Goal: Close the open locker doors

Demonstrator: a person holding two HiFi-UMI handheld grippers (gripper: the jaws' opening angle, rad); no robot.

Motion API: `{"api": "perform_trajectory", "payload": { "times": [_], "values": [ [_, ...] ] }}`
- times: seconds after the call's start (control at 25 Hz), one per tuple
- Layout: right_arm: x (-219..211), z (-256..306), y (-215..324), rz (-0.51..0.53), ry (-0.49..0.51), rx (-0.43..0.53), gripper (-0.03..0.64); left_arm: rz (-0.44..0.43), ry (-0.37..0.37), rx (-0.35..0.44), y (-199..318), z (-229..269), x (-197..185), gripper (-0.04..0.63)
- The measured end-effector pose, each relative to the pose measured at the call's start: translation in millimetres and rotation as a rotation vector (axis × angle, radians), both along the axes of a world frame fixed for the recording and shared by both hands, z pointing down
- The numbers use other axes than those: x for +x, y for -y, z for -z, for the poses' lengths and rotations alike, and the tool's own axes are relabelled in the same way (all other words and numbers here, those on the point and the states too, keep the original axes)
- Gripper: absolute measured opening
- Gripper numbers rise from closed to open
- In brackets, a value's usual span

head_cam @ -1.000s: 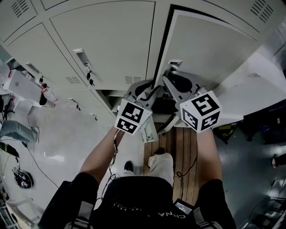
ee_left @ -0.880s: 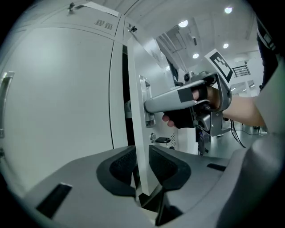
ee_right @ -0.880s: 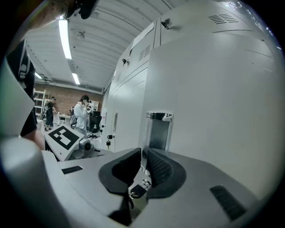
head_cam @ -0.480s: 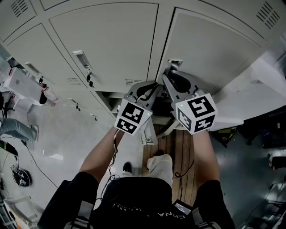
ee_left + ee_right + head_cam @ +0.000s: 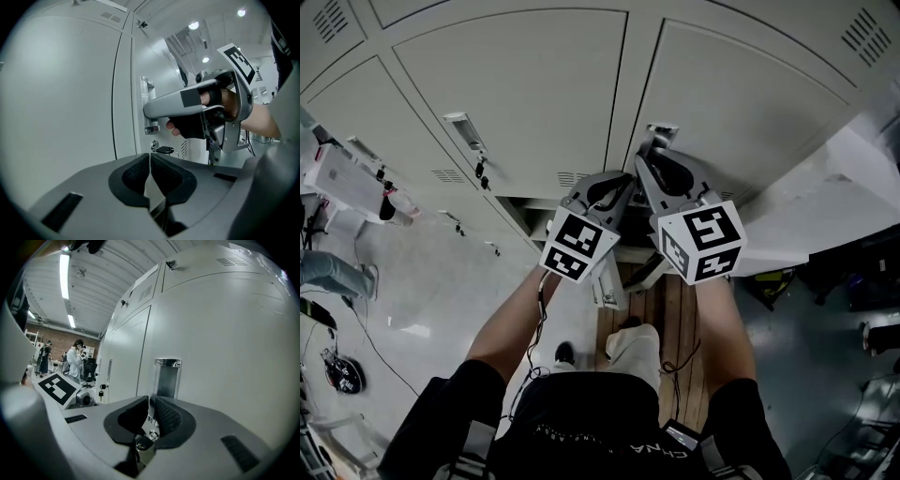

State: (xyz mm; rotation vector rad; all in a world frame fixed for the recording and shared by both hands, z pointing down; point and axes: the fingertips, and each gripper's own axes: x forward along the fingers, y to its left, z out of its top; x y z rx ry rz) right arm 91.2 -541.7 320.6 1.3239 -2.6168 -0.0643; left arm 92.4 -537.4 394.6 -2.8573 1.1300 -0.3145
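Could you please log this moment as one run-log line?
left gripper shut, empty | right gripper shut, by handle | locker door looks closed

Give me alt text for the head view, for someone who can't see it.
From above, a person holds two grippers up to pale grey lockers. The right gripper has its tip at the metal handle of the right-hand door, which looks closed; the left gripper, jaws just closed on nothing, sits beside it.
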Motion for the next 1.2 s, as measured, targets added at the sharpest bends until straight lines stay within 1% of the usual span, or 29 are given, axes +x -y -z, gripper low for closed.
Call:
{"api": "perform_trajectory", "payload": {
  "times": [0.48, 0.84, 1.04, 1.2],
  "values": [
    [0.5, 0.6, 8.5, -0.036, 0.011, 0.004, 0.064, 0.014, -0.012, -0.008, 9.4, 2.9, 0.1, 0.023],
    [0.2, -0.7, 4.5, -0.042, 0.018, -0.011, 0.064, 0.011, -0.001, -0.010, 9.3, 3.1, -0.3, 0.020],
    [15.1, -5.7, -5.8, -0.069, 0.012, -0.012, 0.064, 0.005, 0.003, -0.014, 9.3, 3.0, -0.3, 0.020],
    [39.4, -16.6, -6.5, -0.129, -0.039, 0.004, 0.060, 0.004, 0.010, -0.016, 9.6, 5.5, -0.6, 0.020]
  ]
}}
